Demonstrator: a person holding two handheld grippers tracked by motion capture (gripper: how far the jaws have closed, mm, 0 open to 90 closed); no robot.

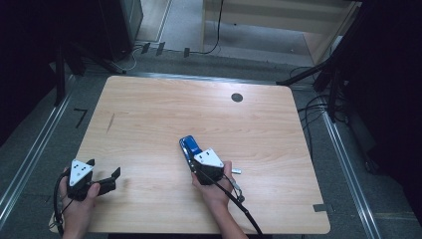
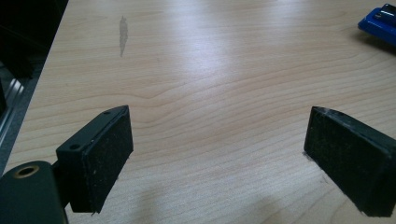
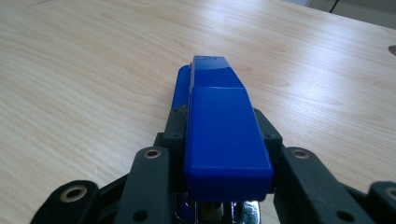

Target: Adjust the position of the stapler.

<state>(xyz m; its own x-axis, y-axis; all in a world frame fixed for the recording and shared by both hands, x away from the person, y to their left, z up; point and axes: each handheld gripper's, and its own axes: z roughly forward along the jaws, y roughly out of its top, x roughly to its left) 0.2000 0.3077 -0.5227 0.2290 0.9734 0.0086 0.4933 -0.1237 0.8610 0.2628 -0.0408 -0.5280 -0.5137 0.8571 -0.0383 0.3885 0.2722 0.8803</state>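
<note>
Blue plastic sits right between your right gripper's jaws: the stapler is clamped by its rear half, a black jaw pressed against each flank, its nose pointing away from you across the pale wooden table. In the high view that gripper is a little right of the table's centre, near your edge, with the stapler reaching out past the grey plate and its base low over the wood or resting on it; I can't tell which.

Your left gripper stands wide open with nothing between its pads, low over bare wood at the near left corner, well apart from the stapler, whose blue end peeks in at the top right of its own view.

I'd judge you're in the carrying step: the stapler is secured and being moved. The next move calls for a steady grip as you guide it to its place, keeping it level so the smooth sides don't slip through the pads. Farther off, a small dark round cap lies near the far edge.
</note>
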